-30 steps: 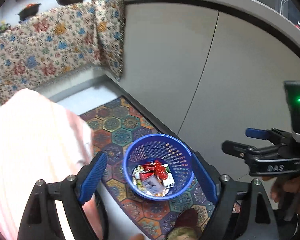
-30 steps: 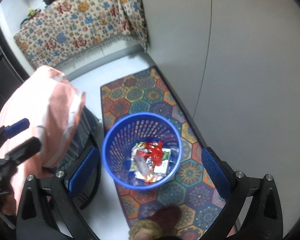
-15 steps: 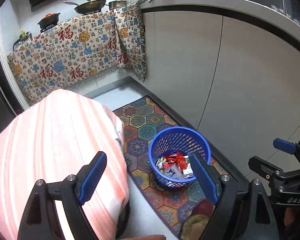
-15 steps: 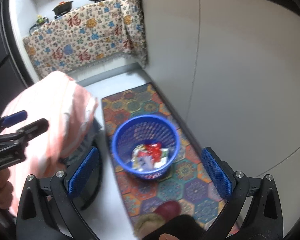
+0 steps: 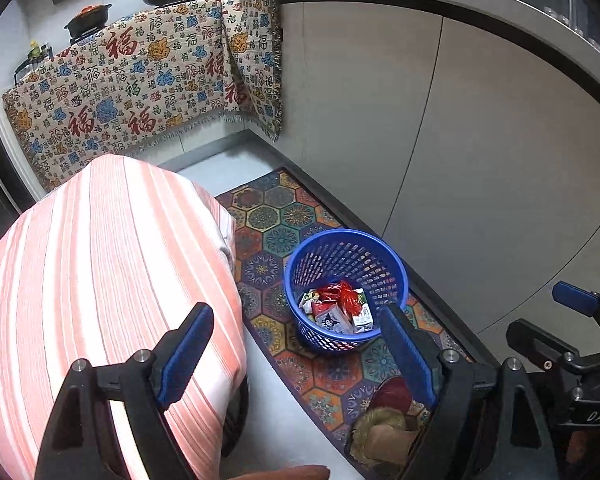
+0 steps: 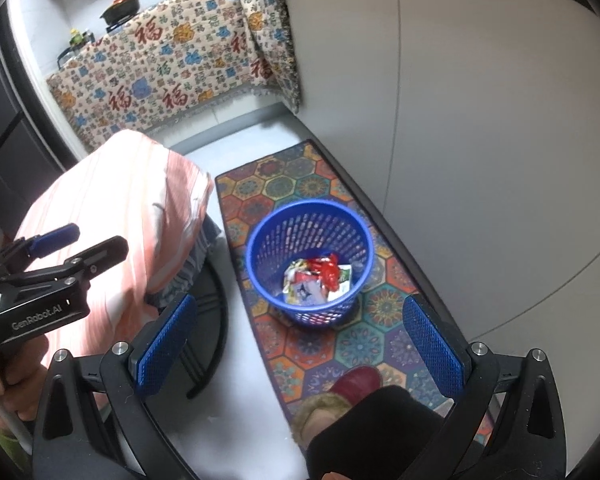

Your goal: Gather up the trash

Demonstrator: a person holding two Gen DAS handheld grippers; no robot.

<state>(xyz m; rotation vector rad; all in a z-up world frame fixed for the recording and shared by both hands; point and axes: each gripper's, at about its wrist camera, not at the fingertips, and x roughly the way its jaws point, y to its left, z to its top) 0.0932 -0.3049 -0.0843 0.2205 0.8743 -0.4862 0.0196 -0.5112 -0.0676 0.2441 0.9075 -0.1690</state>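
A blue mesh wastebasket (image 5: 374, 248) (image 6: 260, 236) stands on a patterned floor mat. Inside it lies a heap of wrappers and small cartons (image 5: 336, 308) (image 6: 318, 276), with a red wrapper on top. My left gripper (image 5: 296, 344) hangs well above the floor, open, with nothing between its blue pads; the basket shows just inside its right finger. My right gripper (image 6: 300, 334) is open and empty too, high above the basket, which sits between its fingers in the picture.
A round table under a pink striped cloth (image 5: 100, 280) (image 6: 112, 208) stands left of the basket. Grey cabinet fronts (image 5: 480, 140) run along the right. The hexagon mat (image 5: 276, 216) covers the floor, and a person's slippered foot (image 6: 352, 388) rests on its near end.
Both grippers have drawn back and up from the basket, so it looks smaller and lower in both views. More of the table and the kitchen counter has come into sight.
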